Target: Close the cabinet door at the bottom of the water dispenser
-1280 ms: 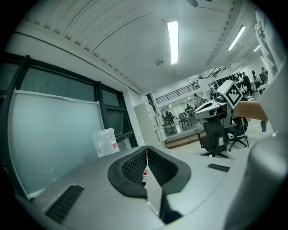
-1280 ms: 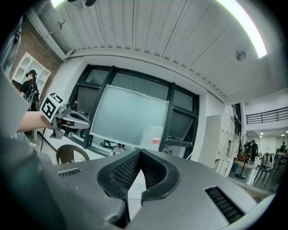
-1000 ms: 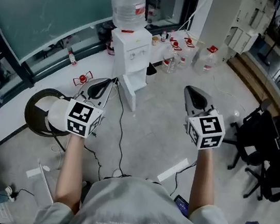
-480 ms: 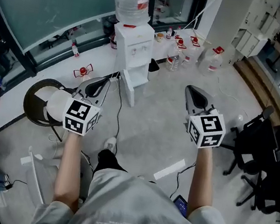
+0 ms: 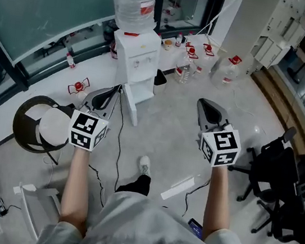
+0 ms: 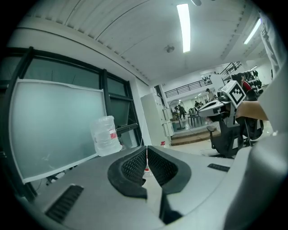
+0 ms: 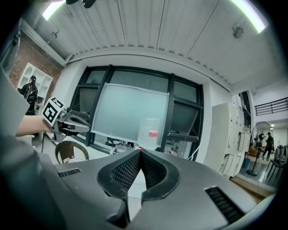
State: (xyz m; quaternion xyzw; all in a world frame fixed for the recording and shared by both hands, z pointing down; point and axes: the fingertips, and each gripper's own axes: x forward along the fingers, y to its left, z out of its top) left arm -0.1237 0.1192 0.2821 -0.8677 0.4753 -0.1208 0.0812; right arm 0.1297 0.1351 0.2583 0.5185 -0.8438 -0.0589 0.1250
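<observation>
One white floor-standing water dispenser (image 5: 134,59) stands at the far edge of the grey floor (image 5: 168,132), against the glazed wall, with one clear water bottle (image 5: 135,1) upside down on top. Its single white cabinet door (image 5: 130,108) at the bottom is swung open, edge-on toward the person.

There are two hand-held grippers, both well short of the door. The left gripper (image 5: 113,90) has its ribbed black jaws pressed together on nothing (its own view shows the pads meeting at (image 6: 146,155)). The right gripper (image 5: 204,105) is likewise closed and empty (image 7: 140,157).

At least four clear plastic jugs with red caps (image 5: 228,68) stand along the floor's far edge to the right of the dispenser. One round black chair with a white seat (image 5: 44,126) is near the left edge, and two black office chairs (image 5: 274,165) are at the right edge. A thin black cable (image 5: 119,142) trails across the floor from the dispenser toward the person, passing just beside the left gripper. One white flat strip (image 5: 176,188) lies near the person's shoe (image 5: 145,166).
</observation>
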